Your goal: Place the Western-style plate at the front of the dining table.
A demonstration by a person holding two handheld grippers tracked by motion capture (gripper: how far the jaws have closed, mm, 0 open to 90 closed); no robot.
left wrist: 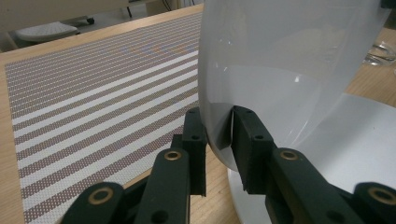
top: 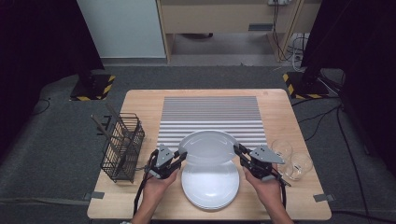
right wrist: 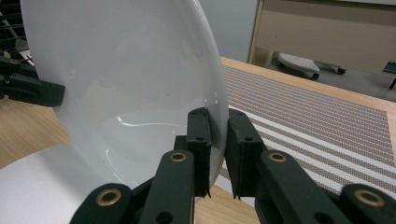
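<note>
Hand-held grippers (top: 181, 156) (top: 239, 150) clamp lifted white plate (top: 208, 147) above stack (top: 210, 184).

floor: grey carpet (top: 56, 140) | table (top: 140, 100): light wood | rear: pale wall panel (top: 123, 28), wooden cabinet (top: 224, 18) | sides: black curtains (top: 37, 37)

Soft, even light falls from above on the counter (top: 149, 100), while the room's sides sink into near-black and shadows stay faint. In both gripper views the lifted white plate (left wrist: 280, 60) shows small glints and pale reflections, perhaps of ceiling lamps. The high view is rather soft; close jaws blur slightly.
</note>
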